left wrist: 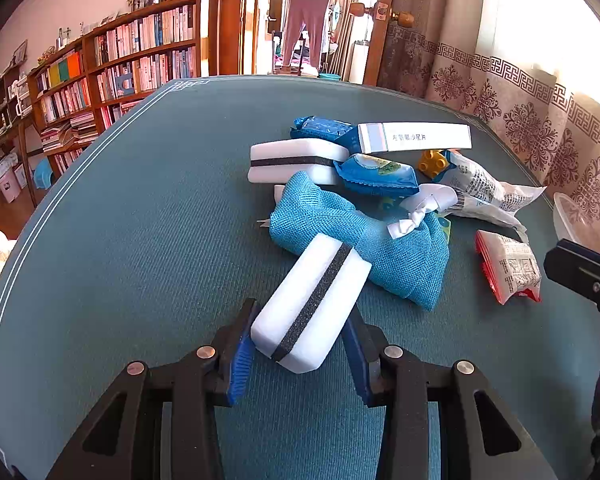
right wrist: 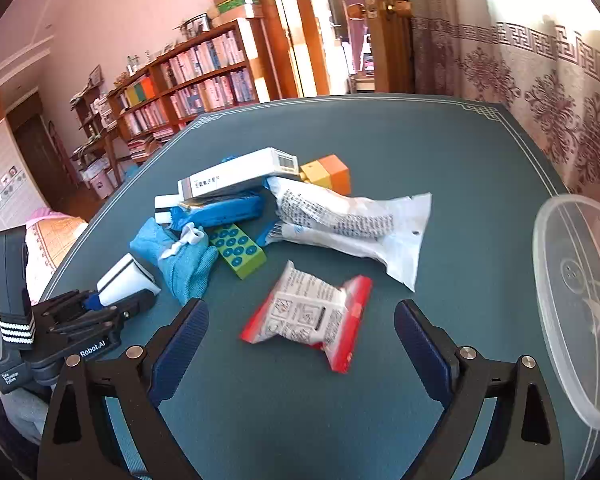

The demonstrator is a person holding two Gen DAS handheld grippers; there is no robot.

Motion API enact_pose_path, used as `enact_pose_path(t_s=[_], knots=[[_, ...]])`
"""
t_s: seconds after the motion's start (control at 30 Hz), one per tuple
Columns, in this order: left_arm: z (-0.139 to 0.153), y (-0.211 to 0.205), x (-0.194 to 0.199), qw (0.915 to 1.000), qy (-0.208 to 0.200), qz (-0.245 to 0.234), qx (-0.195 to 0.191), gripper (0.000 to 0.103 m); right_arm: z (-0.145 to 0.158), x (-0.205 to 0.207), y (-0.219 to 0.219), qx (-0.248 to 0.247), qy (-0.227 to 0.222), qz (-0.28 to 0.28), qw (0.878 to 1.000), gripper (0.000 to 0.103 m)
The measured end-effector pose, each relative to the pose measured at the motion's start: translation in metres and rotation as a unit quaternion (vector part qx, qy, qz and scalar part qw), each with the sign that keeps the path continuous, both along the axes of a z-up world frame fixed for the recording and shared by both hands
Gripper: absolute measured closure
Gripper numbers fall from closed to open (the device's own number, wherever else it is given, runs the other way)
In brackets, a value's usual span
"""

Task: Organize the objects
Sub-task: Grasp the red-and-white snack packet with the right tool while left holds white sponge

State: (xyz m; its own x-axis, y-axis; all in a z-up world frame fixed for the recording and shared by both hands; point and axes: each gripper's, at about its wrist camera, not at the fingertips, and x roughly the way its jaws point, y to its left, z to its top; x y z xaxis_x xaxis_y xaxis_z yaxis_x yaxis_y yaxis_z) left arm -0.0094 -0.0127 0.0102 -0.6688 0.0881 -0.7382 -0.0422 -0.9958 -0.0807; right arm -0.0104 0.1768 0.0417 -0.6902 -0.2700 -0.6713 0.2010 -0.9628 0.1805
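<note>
My left gripper [left wrist: 300, 320] is shut on a white sponge with a black stripe [left wrist: 312, 300], its blue pads pressed on the near end; the far end rests on a blue mesh cloth [left wrist: 364, 240]. The right wrist view shows that same gripper [right wrist: 100, 304] at the left with the sponge [right wrist: 126, 278]. My right gripper [right wrist: 302, 306] stands wide open just over a red-and-white packet [right wrist: 312, 316], pads apart from it. A second striped sponge [left wrist: 296, 160], a white box [right wrist: 236, 178] and blue packets [left wrist: 376, 176] lie in the pile behind.
All of it lies on a teal table mat [left wrist: 140, 240]. A green studded brick [right wrist: 238, 250], an orange-yellow block [right wrist: 328, 174] and a white plastic bag [right wrist: 348, 224] sit in the pile. A clear plastic container [right wrist: 580, 300] stands at the right edge. Bookshelves and a doorway lie beyond.
</note>
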Motion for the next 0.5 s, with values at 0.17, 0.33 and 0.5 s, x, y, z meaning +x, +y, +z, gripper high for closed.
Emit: enact_pose_path(t_s=[0.17,0.33,0.5], knots=[[0.0,0.0,0.0,1.0,0.0,-0.001,-0.001,0.06,-0.006,-0.028,-0.002,-0.034,-0.02,0.036,0.999,0.011],[0.0,-0.002,0.0,1.0,0.0,-0.002,-0.004,0.06,-0.015,-0.043,-0.002,-0.055,-0.033,0.059,0.996,0.011],[0.0,-0.001,0.0,1.0,0.0,-0.005,-0.003,0.06,-0.023,-0.036,-0.002,-0.06,-0.055,0.083,0.993,0.011]])
